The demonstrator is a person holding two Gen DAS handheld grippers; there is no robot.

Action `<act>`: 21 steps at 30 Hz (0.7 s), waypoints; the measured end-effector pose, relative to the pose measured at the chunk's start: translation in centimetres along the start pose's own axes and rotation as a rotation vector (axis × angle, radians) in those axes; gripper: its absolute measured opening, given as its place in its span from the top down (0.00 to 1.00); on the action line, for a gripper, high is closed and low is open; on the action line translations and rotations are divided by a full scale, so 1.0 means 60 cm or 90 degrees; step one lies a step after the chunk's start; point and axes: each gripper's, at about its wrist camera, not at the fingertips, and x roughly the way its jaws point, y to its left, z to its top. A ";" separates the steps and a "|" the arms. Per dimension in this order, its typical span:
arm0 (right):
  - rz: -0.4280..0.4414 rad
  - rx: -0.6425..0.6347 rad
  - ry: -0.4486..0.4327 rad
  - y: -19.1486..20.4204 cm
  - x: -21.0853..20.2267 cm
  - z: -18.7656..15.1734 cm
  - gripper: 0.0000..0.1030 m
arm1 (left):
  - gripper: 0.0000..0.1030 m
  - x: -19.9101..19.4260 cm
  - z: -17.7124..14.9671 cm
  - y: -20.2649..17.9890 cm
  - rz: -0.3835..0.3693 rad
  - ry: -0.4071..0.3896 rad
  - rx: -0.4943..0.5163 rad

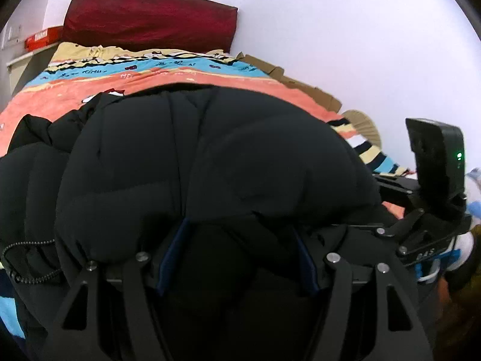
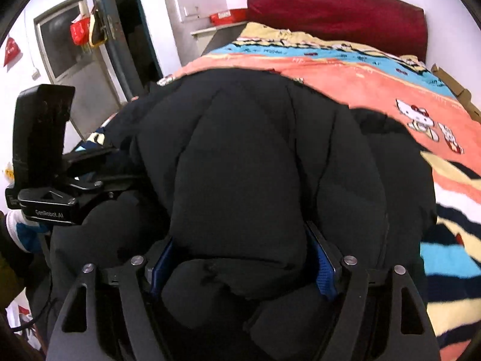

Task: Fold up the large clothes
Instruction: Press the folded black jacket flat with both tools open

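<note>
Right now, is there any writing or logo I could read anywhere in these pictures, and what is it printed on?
"GenRobot.AI": on the body of the left tongs, seen from the right wrist view.
"Kitty", roughly: on the blue stripe of the blanket; its other lettering is too blurred.
White lettering on the red box by the headboard: too small to read.
Markings on the right tongs' body: unreadable.

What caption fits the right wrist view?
Right gripper clamps a bunched black puffer jacket over the striped cartoon blanket.
</note>
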 end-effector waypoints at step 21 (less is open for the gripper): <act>-0.057 0.012 0.020 -0.003 -0.015 0.032 0.27 | 0.37 -0.002 0.064 -0.003 0.092 0.035 -0.036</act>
